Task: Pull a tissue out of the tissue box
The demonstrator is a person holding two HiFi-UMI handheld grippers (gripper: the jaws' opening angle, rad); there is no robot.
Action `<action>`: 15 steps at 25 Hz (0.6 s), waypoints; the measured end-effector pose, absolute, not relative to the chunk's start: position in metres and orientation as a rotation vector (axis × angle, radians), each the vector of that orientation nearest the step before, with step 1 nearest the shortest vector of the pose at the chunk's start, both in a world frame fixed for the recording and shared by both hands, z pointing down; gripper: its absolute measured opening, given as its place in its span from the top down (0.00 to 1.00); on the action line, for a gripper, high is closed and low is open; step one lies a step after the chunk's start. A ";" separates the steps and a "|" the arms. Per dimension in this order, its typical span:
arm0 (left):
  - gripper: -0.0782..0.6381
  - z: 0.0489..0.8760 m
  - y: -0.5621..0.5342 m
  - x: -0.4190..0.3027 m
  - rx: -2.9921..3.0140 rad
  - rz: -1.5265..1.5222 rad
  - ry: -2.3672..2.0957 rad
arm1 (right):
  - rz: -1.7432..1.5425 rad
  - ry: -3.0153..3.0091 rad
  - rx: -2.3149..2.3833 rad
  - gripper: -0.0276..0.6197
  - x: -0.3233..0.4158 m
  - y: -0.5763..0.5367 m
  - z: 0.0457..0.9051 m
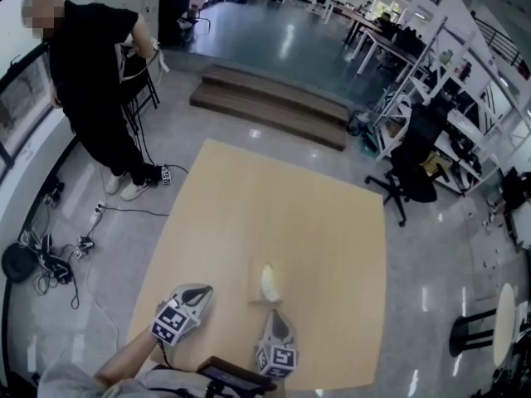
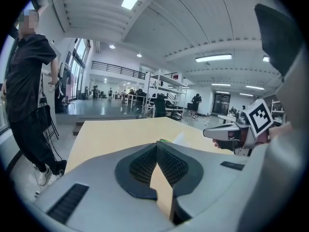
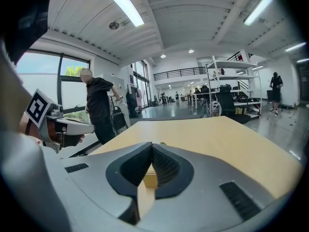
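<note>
A tan tissue box (image 1: 259, 283) lies on the wooden table (image 1: 282, 214) near its front edge, with a white tissue (image 1: 269, 282) sticking up from it. My left gripper (image 1: 202, 291) hovers to the left of the box, its jaws shut and empty. My right gripper (image 1: 275, 315) is just in front of the box, also shut with nothing held. In the left gripper view the tissue (image 2: 182, 139) peeks over the closed jaws (image 2: 157, 148), and the right gripper (image 2: 239, 132) shows at the right. The right gripper view has its closed jaws (image 3: 151, 151) in front of the box (image 3: 150, 180).
A person in black (image 1: 95, 81) stands beyond the table's far left corner. Cables and a power strip (image 1: 83, 243) lie on the floor at the left. A black office chair (image 1: 415, 172) and shelving stand at the right, low steps (image 1: 274, 102) behind the table.
</note>
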State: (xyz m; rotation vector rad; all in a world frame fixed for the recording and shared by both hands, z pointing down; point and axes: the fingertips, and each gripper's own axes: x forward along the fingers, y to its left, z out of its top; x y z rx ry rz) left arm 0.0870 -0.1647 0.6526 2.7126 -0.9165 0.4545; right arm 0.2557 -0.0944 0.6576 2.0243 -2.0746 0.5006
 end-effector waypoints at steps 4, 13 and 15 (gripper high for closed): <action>0.88 0.657 -0.168 0.095 2.697 0.469 -0.901 | 0.509 -2.069 1.989 0.95 0.258 -0.102 0.665; 0.88 0.662 -0.171 0.092 2.664 0.489 -0.896 | 0.494 -2.081 1.871 0.80 0.243 -0.119 0.674; 0.88 0.661 -0.171 0.091 2.664 0.495 -0.898 | 0.492 -2.082 1.857 0.75 0.243 -0.122 0.678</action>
